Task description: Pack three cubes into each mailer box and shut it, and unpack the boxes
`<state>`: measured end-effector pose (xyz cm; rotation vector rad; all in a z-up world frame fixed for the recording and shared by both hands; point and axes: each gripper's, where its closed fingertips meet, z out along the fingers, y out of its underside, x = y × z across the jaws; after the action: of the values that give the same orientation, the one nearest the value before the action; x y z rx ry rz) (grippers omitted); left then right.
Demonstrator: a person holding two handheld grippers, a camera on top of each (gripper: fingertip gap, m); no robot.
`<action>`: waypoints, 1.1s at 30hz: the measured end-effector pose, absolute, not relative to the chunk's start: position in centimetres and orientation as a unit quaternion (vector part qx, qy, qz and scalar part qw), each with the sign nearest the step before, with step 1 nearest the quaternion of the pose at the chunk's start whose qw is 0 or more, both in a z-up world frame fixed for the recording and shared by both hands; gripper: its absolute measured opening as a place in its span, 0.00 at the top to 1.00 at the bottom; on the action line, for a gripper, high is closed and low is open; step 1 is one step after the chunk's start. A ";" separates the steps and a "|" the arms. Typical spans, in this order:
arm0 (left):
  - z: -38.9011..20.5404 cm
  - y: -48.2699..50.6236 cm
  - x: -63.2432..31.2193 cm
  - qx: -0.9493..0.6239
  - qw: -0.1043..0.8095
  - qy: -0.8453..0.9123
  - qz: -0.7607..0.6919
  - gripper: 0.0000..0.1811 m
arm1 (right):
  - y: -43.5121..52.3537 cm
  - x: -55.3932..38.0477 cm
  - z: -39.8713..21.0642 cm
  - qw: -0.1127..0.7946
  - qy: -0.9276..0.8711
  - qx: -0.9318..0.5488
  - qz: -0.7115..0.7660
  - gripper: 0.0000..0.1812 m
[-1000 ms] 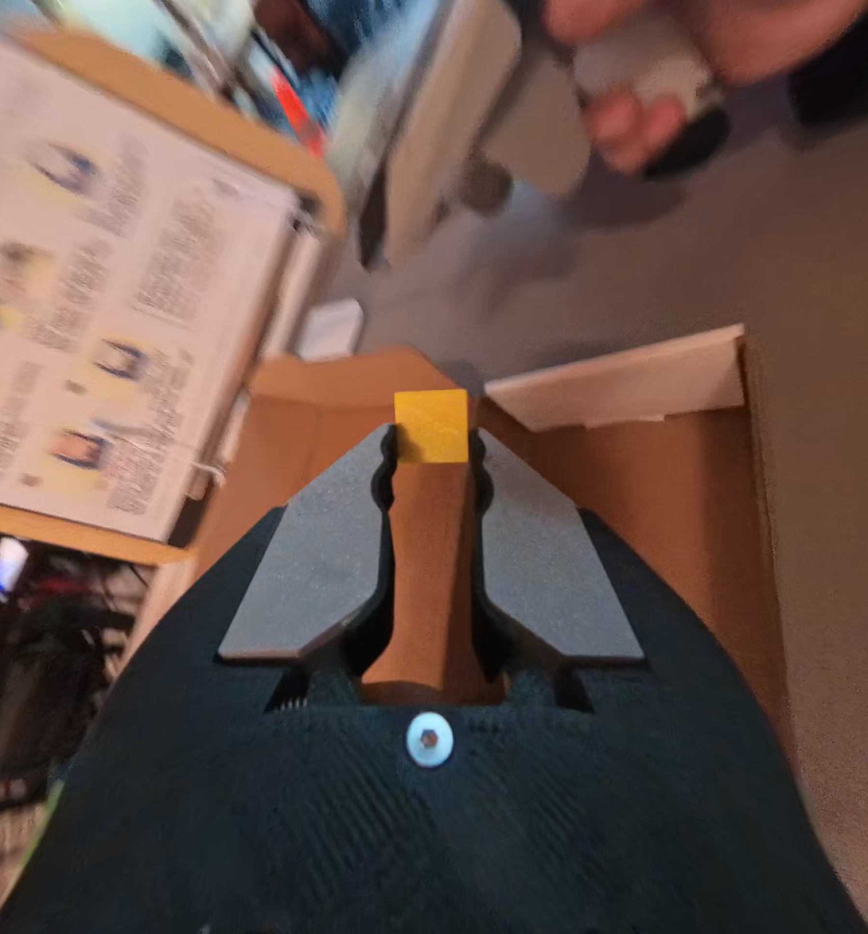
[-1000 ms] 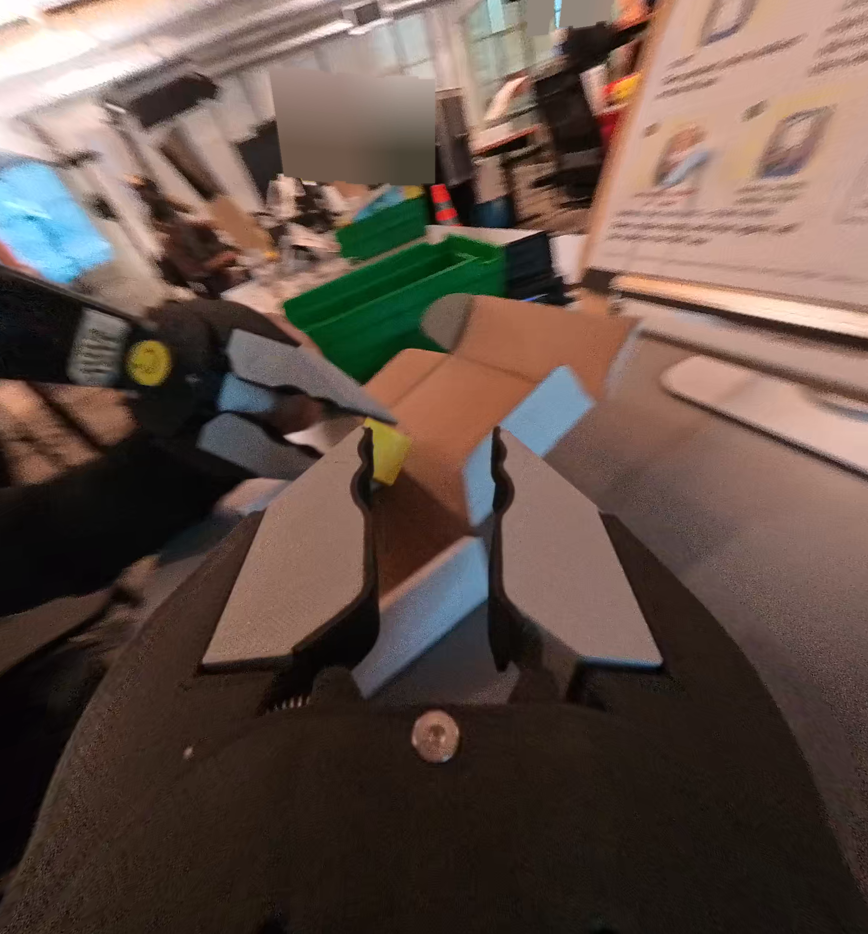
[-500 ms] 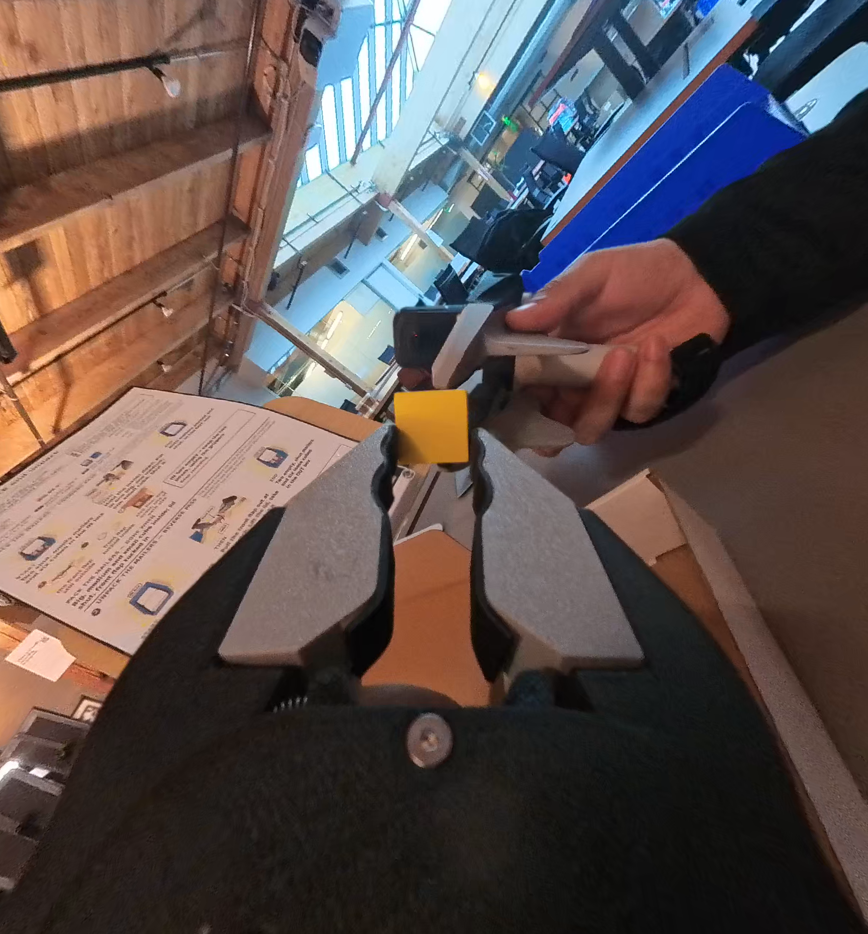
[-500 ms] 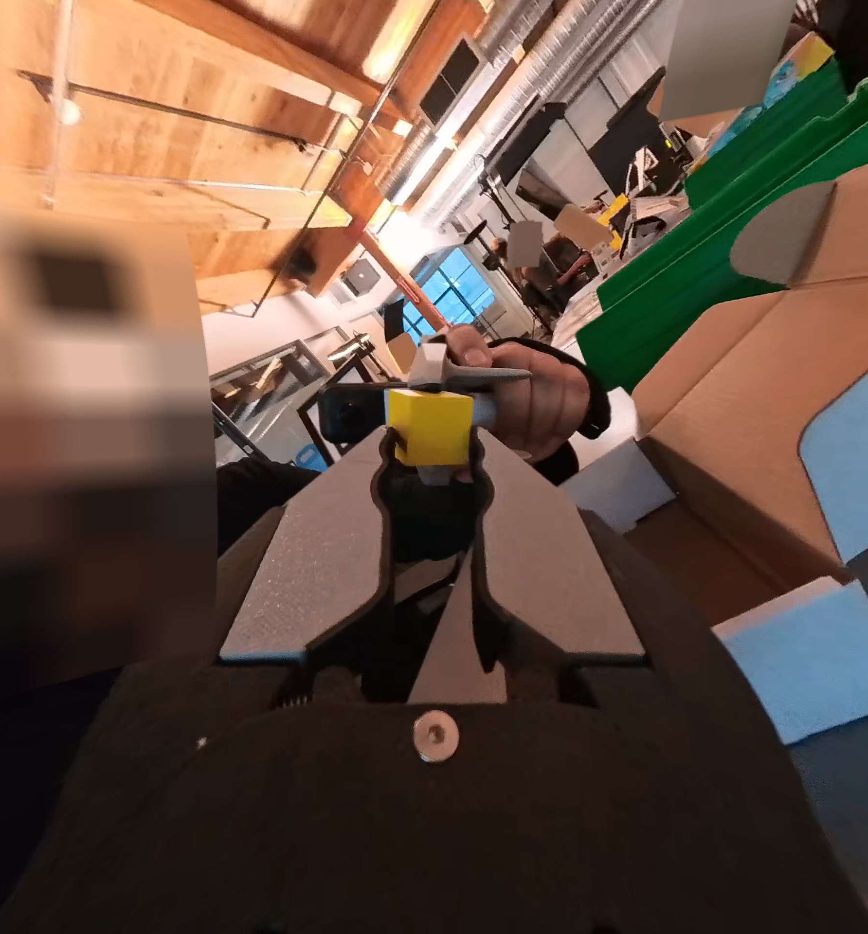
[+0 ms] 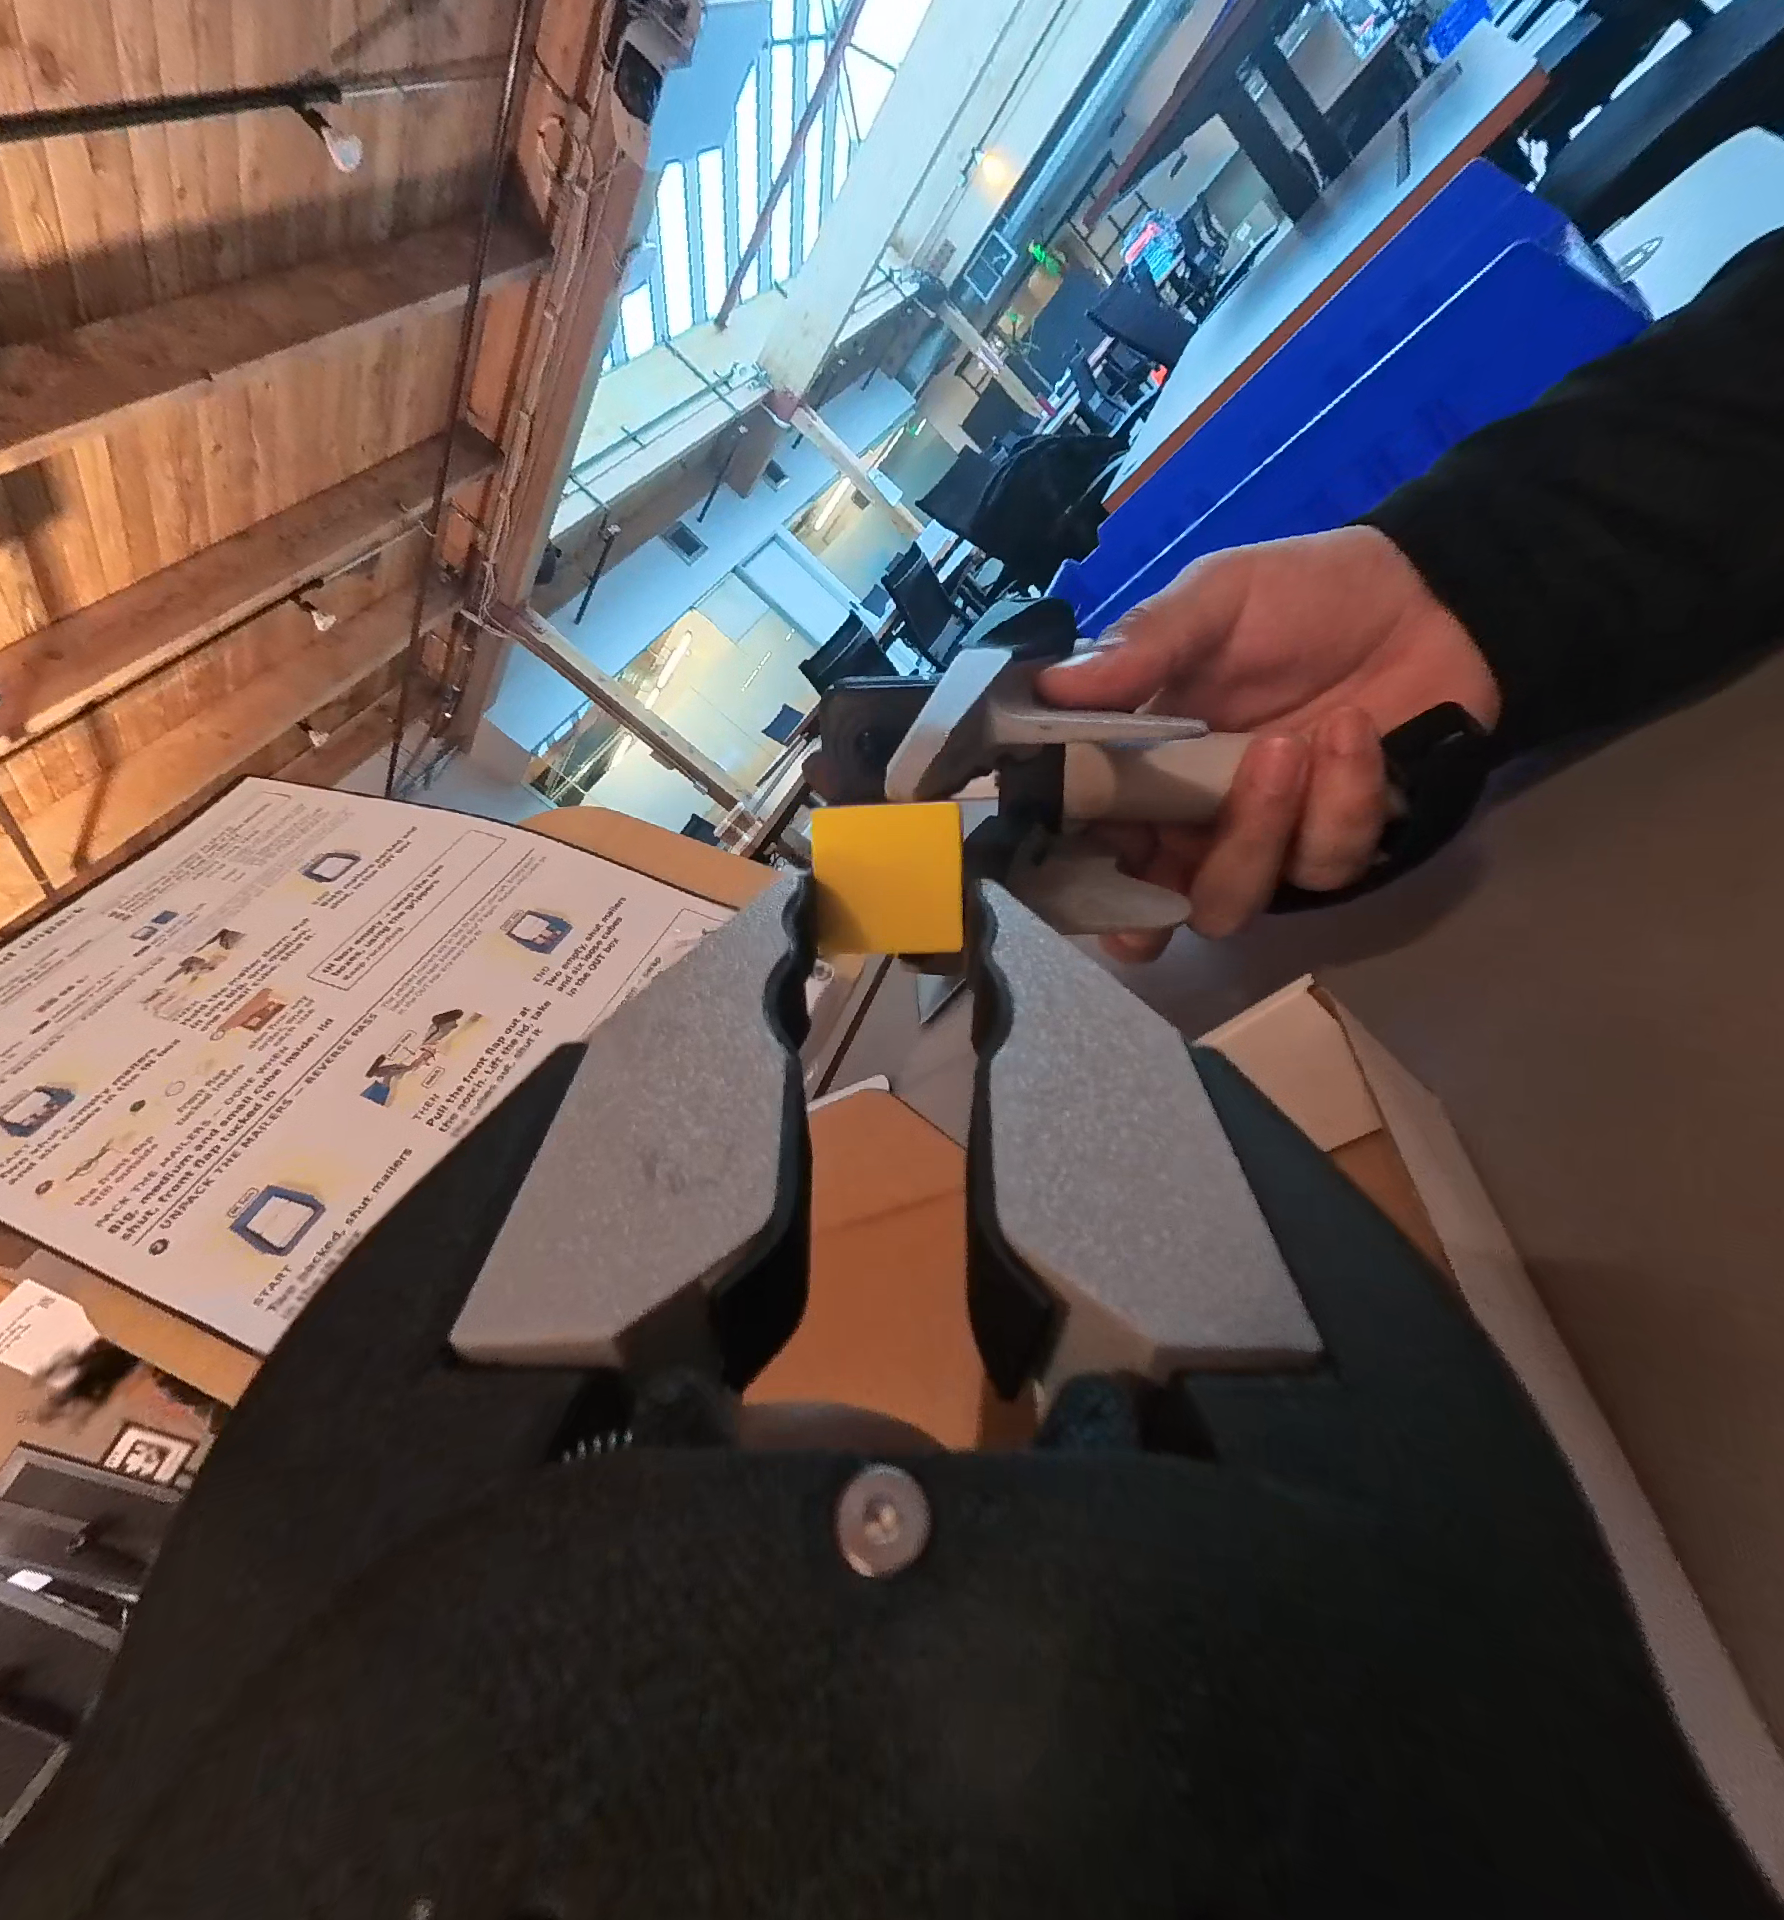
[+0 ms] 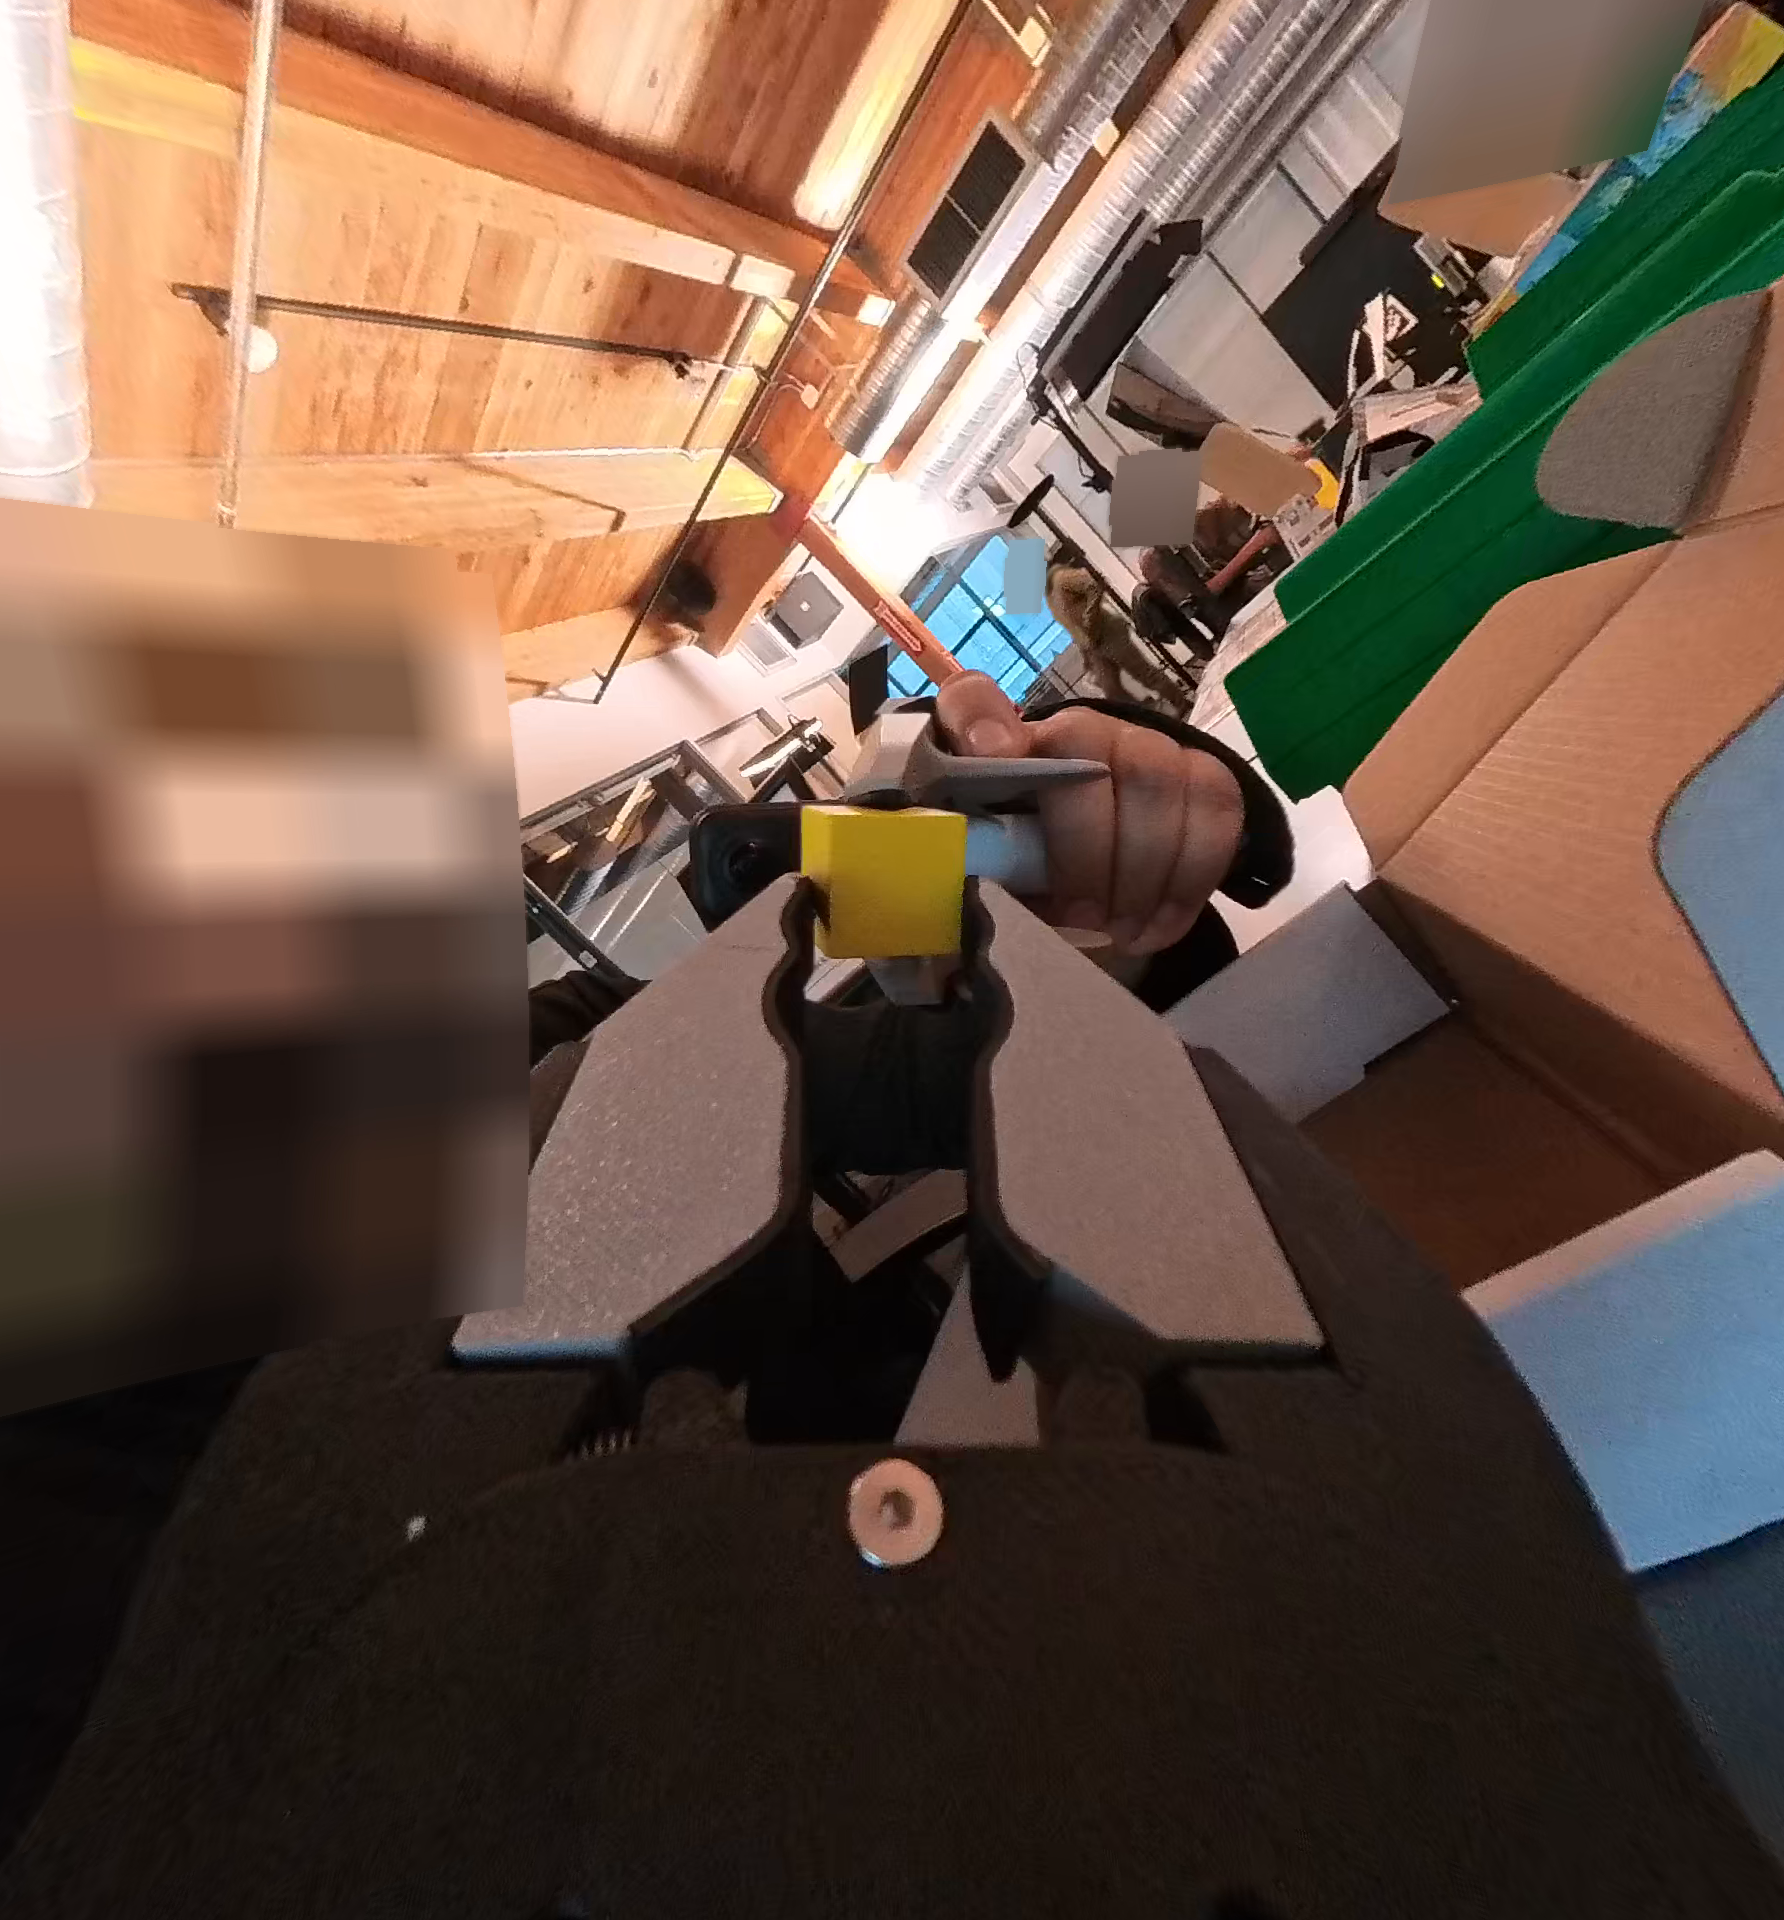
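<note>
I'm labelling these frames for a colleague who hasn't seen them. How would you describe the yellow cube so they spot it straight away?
In the left wrist view, start at the big printed instruction sheet on the left and move right to the left gripper. The yellow cube sits pinched at the fingertips, above the open mailer box. It is the only bright yellow block, and the right gripper grips it too.

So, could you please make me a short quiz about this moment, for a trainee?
1. The left gripper and the right gripper meet at the yellow cube. Which one grips it? A: left only. B: right only. C: both.
2. True or false: the cube lies inside the mailer box.
3. What colour is the bin behind that box?
Key: 1 C; 2 false; 3 green.
</note>
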<state>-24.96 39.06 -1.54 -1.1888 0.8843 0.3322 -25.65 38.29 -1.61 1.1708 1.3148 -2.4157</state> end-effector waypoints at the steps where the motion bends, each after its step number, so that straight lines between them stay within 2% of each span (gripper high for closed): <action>1: -1.6 39.2 -25.1 -0.542 0.724 0.399 0.151 0.86 | 38.4 -25.7 -1.7 0.072 0.439 0.393 -0.804 0.86; 5: -2.3 39.7 -25.6 -0.563 0.718 0.381 0.151 0.85 | 39.0 -26.2 -2.2 0.044 0.444 0.413 -0.794 0.86; 9: -2.4 39.5 -25.7 -0.578 0.715 0.374 0.122 0.79 | 40.6 -26.3 -1.8 0.008 0.427 0.424 -0.798 0.86; 11: -1.5 39.2 -26.2 -0.568 0.732 0.360 0.112 0.82 | 41.8 -26.5 -1.8 -0.020 0.415 0.439 -0.797 0.86; 16: 0.3 39.5 -29.4 -0.575 0.760 0.281 0.116 0.88 | 44.4 -27.3 -3.3 -0.140 0.440 0.499 -0.733 0.86; 18: 0.7 40.1 -31.8 -0.585 0.762 0.232 0.154 0.92 | 45.3 -27.5 -3.8 -0.202 0.462 0.519 -0.690 0.86; 23: 0.4 40.8 -34.8 -0.608 0.749 0.179 0.193 0.93 | 45.8 -26.6 -3.2 -0.386 0.525 0.521 -0.552 0.86; 27: 0.6 40.8 -35.9 -0.616 0.746 0.155 0.200 0.94 | 42.7 -22.3 0.5 -0.477 0.537 0.496 -0.488 0.86; 29: 0.7 40.8 -36.1 -0.620 0.747 0.145 0.194 0.94 | 42.0 -18.9 2.0 -0.490 0.541 0.505 -0.461 0.86; 33: 0.5 40.9 -35.8 -0.623 0.744 0.150 0.191 0.94 | 47.9 -9.9 4.8 -0.522 0.479 0.592 -0.384 0.86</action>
<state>-35.76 40.93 0.54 -1.3643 0.3289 0.4182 -9.85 47.89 4.83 2.9425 2.3834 -1.9076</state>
